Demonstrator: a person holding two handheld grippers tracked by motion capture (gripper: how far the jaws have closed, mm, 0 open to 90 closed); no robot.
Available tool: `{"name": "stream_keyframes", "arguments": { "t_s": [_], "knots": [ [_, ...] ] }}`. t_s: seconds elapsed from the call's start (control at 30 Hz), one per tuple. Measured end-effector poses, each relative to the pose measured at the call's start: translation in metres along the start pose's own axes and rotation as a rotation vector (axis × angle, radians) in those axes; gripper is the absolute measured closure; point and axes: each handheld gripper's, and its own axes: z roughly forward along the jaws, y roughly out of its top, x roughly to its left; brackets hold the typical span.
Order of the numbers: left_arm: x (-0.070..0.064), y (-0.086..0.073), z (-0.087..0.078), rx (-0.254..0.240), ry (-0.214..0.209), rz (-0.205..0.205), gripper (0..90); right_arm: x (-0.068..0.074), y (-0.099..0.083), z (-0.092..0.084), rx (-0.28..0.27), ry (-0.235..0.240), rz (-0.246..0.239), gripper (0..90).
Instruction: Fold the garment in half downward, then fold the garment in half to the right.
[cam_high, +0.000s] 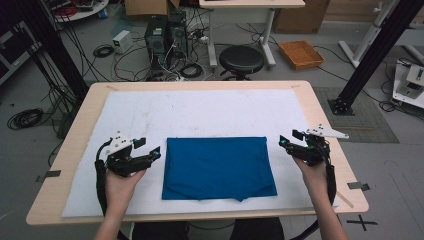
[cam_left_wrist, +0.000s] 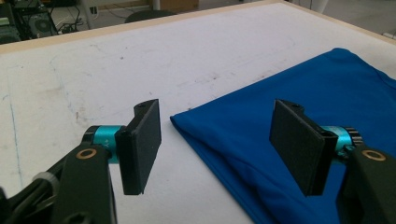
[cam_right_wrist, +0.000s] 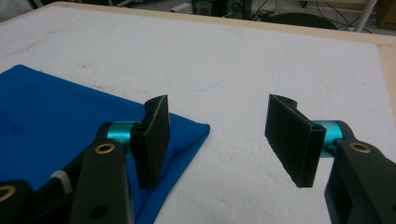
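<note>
The blue shirt (cam_high: 218, 167) lies folded into a neat rectangle on the white sheet (cam_high: 200, 112) that covers the wooden desk (cam_high: 320, 107), a little toward the six o'clock edge of the sheet and about midway across it. A small notch shows in its near hem.

The left tool (cam_high: 154, 151) sits at nine o'clock from the shirt, just beside its far left corner and clear of the cloth. In the left gripper view the left tool (cam_left_wrist: 217, 142) has its jaws standing wide with nothing pinched between them; the corner of the shirt (cam_left_wrist: 299, 116) lies on the sheet beyond and below the gap, the black pads (cam_left_wrist: 144, 144) not touching it.

The right tool (cam_high: 284, 141) sits at three o'clock from the shirt, just off its far right corner. In the right gripper view the right tool (cam_right_wrist: 219, 140) is also spread wide and empty; the folded corner of the shirt (cam_right_wrist: 70, 116) lies behind its left-hand pad, with bare white sheet (cam_right_wrist: 280, 60) behind the gap.

Each tool is held in a hand coming in from six o'clock. Beyond the desk, at twelve o'clock, stands a black stool (cam_high: 241, 60) among cables and computer towers (cam_high: 166, 35) on the floor.
</note>
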Motion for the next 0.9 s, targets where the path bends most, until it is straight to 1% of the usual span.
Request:
{"name": "stream_keyframes", "arguments": {
  "t_s": [0.17,0.3,0.37,0.47,0.53,0.63,0.77,0.9],
  "knots": [
    [-0.005,-0.002,0.0,0.003,-0.007,0.008,34.0,0.005,0.003,0.005,0.0,0.018,-0.016,40.5],
    [-0.01,-0.005,-0.001,0.013,0.008,0.006,34.0,0.008,0.004,0.009,0.003,0.015,-0.036,40.5],
    [-0.011,-0.007,-0.002,0.013,0.011,-0.003,34.0,0.008,0.005,0.01,0.001,0.013,-0.037,40.5],
    [-0.014,-0.008,-0.003,0.024,0.028,-0.011,34.0,0.01,0.006,0.01,-0.002,0.018,-0.047,40.5],
    [-0.016,-0.009,-0.006,0.015,0.037,-0.019,34.0,0.011,0.007,0.007,-0.01,0.02,-0.051,40.5],
    [-0.02,-0.013,-0.012,0.017,0.045,-0.023,34.0,0.013,0.01,0.003,-0.028,0.027,-0.047,40.5],
    [-0.021,-0.02,-0.019,0.005,0.056,-0.055,34.0,0.018,0.013,0.004,-0.037,0.032,-0.057,40.5],
    [-0.015,-0.026,-0.02,-0.001,0.058,-0.09,34.0,0.022,0.013,0.012,-0.027,0.041,-0.07,40.5]
  ]
}}
